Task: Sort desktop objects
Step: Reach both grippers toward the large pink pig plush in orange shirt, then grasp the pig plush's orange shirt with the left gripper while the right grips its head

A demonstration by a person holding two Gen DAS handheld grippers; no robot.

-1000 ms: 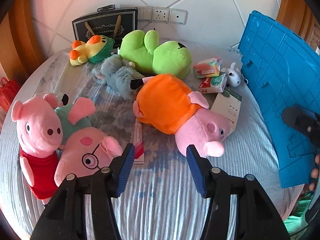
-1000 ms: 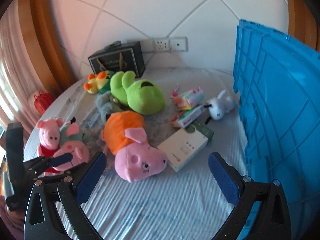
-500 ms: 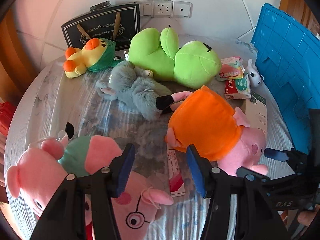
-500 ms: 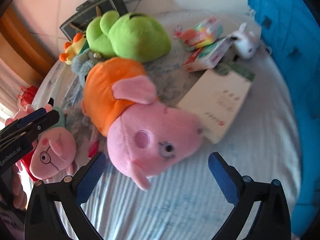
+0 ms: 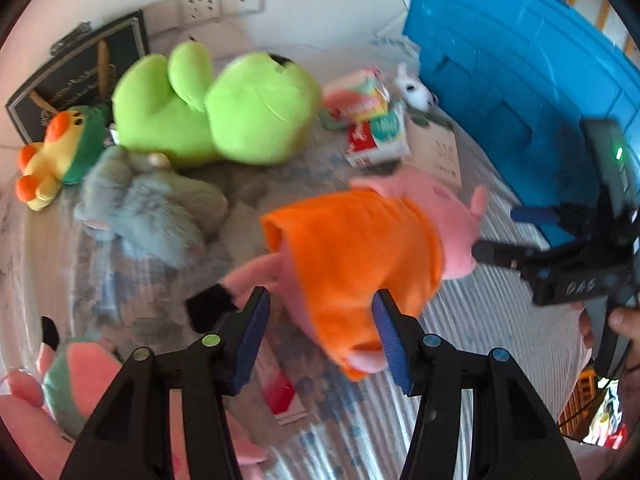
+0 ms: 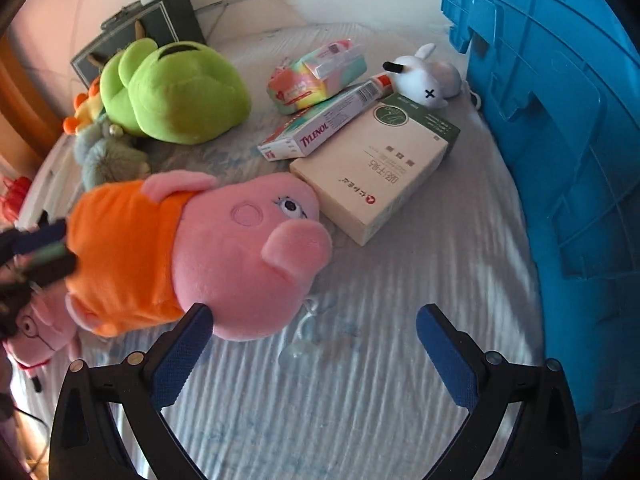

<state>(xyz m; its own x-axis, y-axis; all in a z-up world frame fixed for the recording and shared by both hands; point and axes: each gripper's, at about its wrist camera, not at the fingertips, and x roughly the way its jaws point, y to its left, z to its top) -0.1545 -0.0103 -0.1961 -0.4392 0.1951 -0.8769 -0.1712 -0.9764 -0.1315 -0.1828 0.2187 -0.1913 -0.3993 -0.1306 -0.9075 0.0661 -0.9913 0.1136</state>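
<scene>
Round tabletop [image 6: 360, 380] under a pale blue ribbed cloth, crowded with soft toys and boxes. Pink plush pig in an orange dress [image 5: 360, 252] [image 6: 192, 252] lies on its side near the middle, snout toward the cream flat carton with a green end [image 6: 372, 176], head touching that carton's corner. Left gripper [image 5: 320, 336] points steeply down over the pig's lower body, jaws part-open, the orange hem and a pink leg between the blue pads; pads appear just beside the fabric, contact uncertain through blur. Right gripper [image 6: 312, 344] hangs at the pig's head, jaws wide; its left pad sits at the underside of the head, the other over bare cloth, nothing gripped. Behind the pig: lime-green plush frog [image 5: 212, 116] [image 6: 172, 96], grey furry plush [image 5: 140, 208], yellow duck plush with orange feet [image 5: 48, 160]. A white Tylenol box [image 6: 316, 132] leans on the carton, a pastel tissue pack [image 6: 316, 76] behind it, a small white rabbit plush [image 6: 432, 76] just beside the tall blue plastic crate [image 6: 560, 120] on the right edge. Two more pink pig plush toys [image 5: 72, 380] lie at lower left of the left view.
</scene>
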